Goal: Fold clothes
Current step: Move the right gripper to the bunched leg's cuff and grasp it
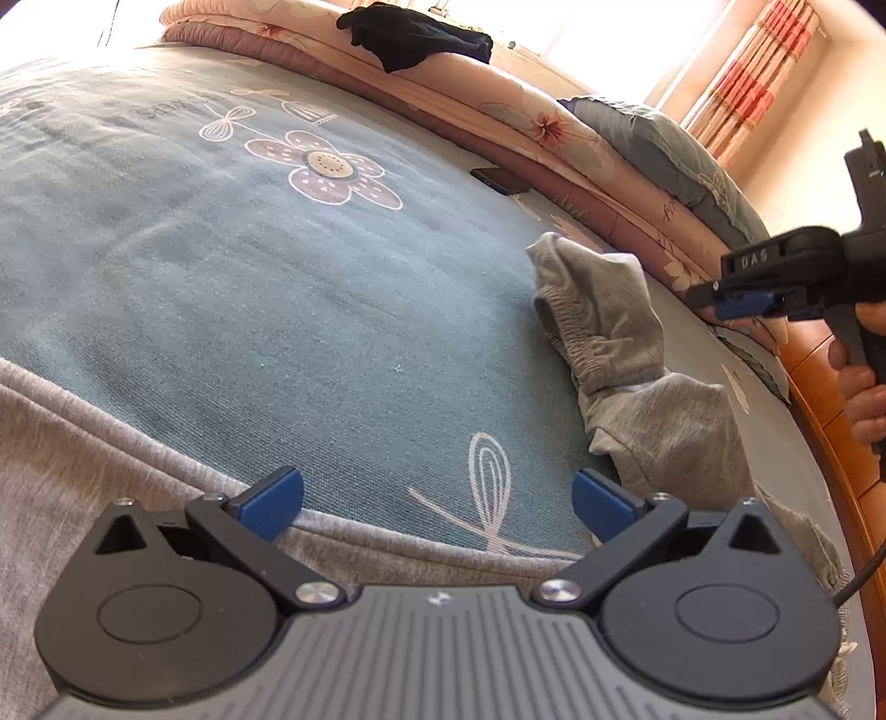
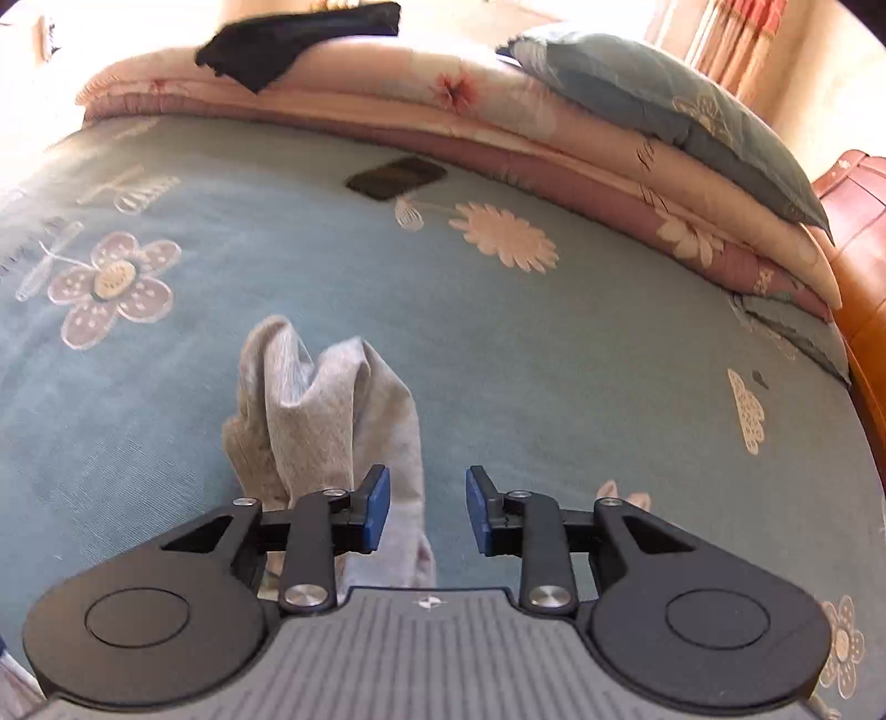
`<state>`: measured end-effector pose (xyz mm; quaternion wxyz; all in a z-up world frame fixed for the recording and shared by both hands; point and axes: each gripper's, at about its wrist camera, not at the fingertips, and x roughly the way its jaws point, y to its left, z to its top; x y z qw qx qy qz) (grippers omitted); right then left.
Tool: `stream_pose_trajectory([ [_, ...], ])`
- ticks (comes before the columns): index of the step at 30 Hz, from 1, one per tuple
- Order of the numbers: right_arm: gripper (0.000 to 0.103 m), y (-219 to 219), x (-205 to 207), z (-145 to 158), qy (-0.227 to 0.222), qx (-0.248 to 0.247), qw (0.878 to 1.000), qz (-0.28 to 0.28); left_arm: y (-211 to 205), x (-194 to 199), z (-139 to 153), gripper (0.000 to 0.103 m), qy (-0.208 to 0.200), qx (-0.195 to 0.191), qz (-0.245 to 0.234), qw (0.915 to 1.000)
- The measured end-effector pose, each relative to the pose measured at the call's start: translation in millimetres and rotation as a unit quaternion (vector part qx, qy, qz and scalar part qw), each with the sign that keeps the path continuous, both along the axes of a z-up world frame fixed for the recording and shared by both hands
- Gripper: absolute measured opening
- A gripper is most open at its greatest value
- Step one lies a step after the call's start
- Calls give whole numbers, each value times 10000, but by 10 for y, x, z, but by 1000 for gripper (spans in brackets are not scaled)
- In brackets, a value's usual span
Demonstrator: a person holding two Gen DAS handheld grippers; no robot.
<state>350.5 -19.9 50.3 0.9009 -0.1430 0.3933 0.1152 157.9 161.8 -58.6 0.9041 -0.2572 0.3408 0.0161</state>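
Hovering over grey garment (image 2: 332, 421), right gripper (image 2: 427, 509) gapes empty.

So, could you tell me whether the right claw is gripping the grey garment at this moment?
No, the right claw stands open with nothing between its blue pads, and the grey garment lies beside it.

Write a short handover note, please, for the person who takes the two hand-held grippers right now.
Left hand-held gripper: open, empty, low over the near edge of the grey garment on the blue bedsheet.
Right hand-held gripper: open, nothing between the pads; the bunched-up end of the garment stands just to its left.
Done: no neat fold visible; the garment lies crumpled.
Left: spread it flat, fold it. A black garment waits on the folded quilt. A phone lies on the sheet; keep clear.
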Motion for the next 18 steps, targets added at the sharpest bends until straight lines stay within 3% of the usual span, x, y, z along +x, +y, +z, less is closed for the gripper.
stream_pose_trajectory([
  [4,35,486,-135,45,178,636,9928,1000,-6,5,2,102,14,8,17,10000],
  [8,35,1012,-204,-191,633,638,9801,1771,-2,11,4,102,26,7,13,10000],
  [12,35,1292,-151,-501,748,-295,9832,1638,9,5,9,102,31,-8,-20,10000],
  [15,38,1106,69,-634,772,-533,9881,1218,15,2,12,102,33,-45,-16,10000],
  [18,49,831,246,-684,822,-561,9918,807,-3,8,12,102,43,-20,-20,10000],
])
